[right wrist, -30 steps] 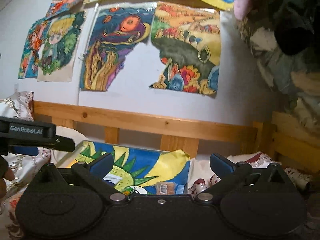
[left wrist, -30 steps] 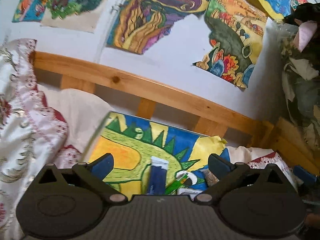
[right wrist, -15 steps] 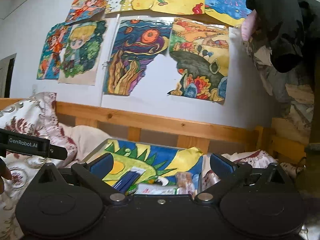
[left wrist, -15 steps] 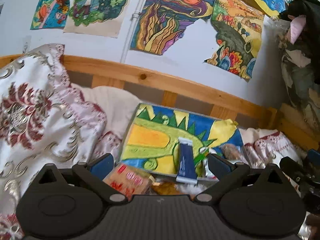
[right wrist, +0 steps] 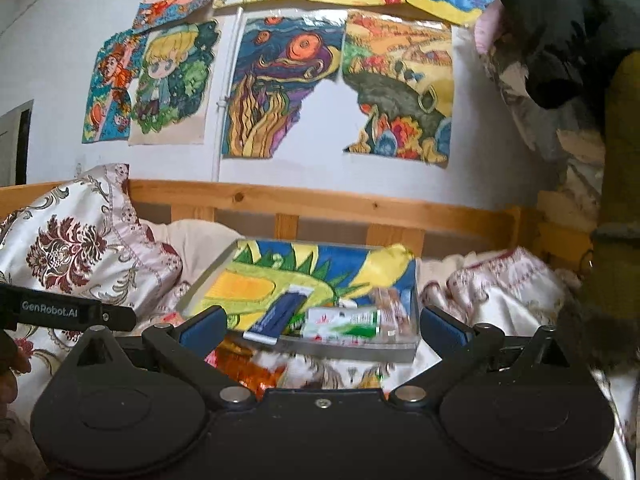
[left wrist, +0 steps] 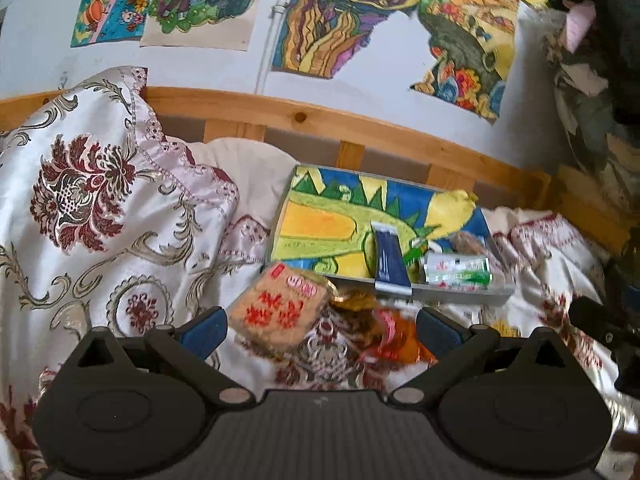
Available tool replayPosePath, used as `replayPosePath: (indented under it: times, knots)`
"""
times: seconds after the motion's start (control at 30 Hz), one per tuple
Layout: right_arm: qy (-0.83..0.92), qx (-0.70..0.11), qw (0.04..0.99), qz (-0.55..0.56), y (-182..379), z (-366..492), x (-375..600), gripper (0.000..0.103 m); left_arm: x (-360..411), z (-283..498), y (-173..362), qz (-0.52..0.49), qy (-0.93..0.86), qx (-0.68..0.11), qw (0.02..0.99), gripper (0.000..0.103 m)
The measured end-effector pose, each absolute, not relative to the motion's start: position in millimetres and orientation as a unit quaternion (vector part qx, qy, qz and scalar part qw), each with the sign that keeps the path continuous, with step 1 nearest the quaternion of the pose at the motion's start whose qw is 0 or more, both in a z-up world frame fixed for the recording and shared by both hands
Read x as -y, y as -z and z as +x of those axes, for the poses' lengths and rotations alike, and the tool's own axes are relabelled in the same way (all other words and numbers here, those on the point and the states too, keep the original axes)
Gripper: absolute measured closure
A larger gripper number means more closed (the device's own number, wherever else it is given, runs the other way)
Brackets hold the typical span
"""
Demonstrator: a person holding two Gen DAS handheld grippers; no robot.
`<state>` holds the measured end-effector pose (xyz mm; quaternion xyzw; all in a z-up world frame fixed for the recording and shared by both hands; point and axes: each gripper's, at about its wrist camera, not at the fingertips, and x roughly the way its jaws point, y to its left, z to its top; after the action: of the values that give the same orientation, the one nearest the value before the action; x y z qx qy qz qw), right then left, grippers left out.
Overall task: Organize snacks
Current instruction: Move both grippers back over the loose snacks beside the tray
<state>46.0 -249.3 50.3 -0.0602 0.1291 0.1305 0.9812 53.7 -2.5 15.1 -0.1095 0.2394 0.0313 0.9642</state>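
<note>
A shallow tray (left wrist: 460,291) lined with a dinosaur drawing lies on the bed; it also shows in the right wrist view (right wrist: 352,350). In it lie a dark blue packet (left wrist: 390,260), a green-and-white packet (left wrist: 458,272) and a brown snack (left wrist: 466,242). A tan biscuit pack with red print (left wrist: 280,306) and an orange wrapper (left wrist: 396,336) lie on the bedspread in front of the tray. My left gripper (left wrist: 320,330) is open and empty above these loose snacks. My right gripper (right wrist: 320,328) is open and empty, in front of the tray.
A large floral pillow (left wrist: 92,200) rises at the left. A wooden bed rail (left wrist: 360,128) runs behind the tray, under a wall of drawings. Dark clothes (left wrist: 600,60) hang at the right. The left gripper's body (right wrist: 60,310) sits at the left of the right wrist view.
Both cameras have tilted down and pulled back. The tray has dropped lower in view, and the biscuit pack and orange wrapper have come into sight. Both grippers stay open.
</note>
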Motion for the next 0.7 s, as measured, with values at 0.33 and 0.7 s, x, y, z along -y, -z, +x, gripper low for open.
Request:
replayPosePath:
  times: [0.33,0.7]
  knots:
    - [-0.122,-0.194,0.972,-0.054,-32,33,246,0.001,5,41,-2,-0.088,-0.021,-0.273,0.958,0.001]
    - [-0.121,-0.242,0.961,-0.066,-17,38,239,0.001,6,43,6,-0.079,-0.021,-0.299,0.951,0.001]
